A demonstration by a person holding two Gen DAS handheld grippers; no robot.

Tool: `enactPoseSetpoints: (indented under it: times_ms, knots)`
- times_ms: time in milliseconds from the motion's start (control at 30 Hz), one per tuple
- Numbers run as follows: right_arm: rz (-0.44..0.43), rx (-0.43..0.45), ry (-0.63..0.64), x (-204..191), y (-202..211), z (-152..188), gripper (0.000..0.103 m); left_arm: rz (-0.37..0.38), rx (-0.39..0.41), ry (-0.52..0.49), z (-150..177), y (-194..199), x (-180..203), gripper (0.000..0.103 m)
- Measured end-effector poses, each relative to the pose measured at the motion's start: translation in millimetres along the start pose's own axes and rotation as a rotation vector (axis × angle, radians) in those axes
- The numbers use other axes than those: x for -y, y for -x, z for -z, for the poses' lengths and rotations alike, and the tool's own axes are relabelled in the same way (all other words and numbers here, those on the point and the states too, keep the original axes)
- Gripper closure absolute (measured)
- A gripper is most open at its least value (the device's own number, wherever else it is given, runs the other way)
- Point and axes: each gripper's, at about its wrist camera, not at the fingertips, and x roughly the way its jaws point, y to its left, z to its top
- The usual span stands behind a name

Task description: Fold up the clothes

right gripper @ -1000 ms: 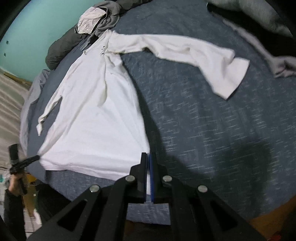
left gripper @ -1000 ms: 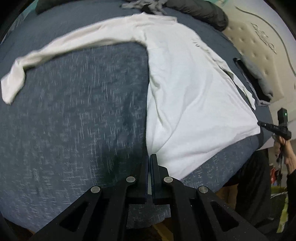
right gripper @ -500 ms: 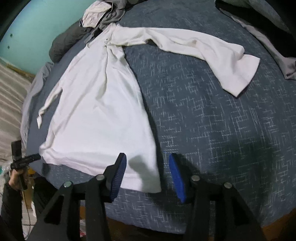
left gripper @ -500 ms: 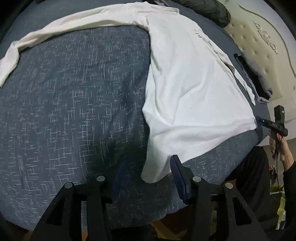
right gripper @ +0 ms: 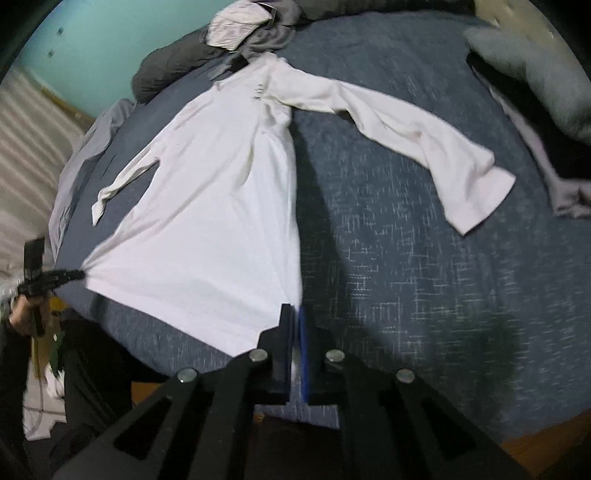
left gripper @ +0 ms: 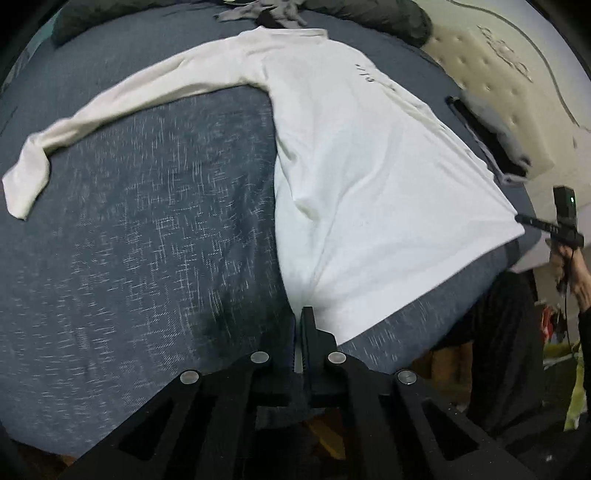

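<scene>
Shirt: white long-sleeved shirt (left gripper: 369, 184) spread flat on the blue bed (left gripper: 147, 240), collar far, hem near the bed edge.
Left tool (left gripper: 300, 325): clenched on one bottom corner of the shirt hem.
Right tool (right gripper: 294, 325): clenched on the opposite bottom corner of the shirt hem.
Sleeves: one stretched out sideways from the shirt, the other lying along the shirt body.
Beyond the shirt collar: heap of grey clothes (right gripper: 251, 33).

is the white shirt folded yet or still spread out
Spread out, unfolded: the white shirt lies flat on the bed, one sleeve stretched sideways, each hand-held gripper pinching a hem corner.
</scene>
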Motion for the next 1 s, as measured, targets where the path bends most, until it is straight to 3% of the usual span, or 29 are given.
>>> enactPoseSetpoints:
  times_ms: [267,500,700,800,1000]
  knots:
    - [0.064,-0.09,-0.037,12.4,-43.0,31.5,0.1,-0.017,-0.069,0.066,20.2,-25.9,-23.9,0.101]
    - [0.074,-0.099,-0.038,15.3,-50.9,33.7,0.1,-0.028,-0.103,0.108,18.8,-46.1,-33.3,0.099]
    - [0.025,-0.032,-0.045,21.3,-25.4,30.0,0.099,-0.055,-0.087,0.138,8.5,-25.3,-46.3,0.096]
    - [0.008,0.029,-0.049,25.2,-3.9,23.7,0.099,-0.063,-0.046,0.134,-0.9,-7.2,-49.2,0.093]
    - [0.02,0.124,-0.062,26.3,14.6,-22.8,0.092,-0.042,0.092,0.158,-44.7,20.8,-50.6,0.08]
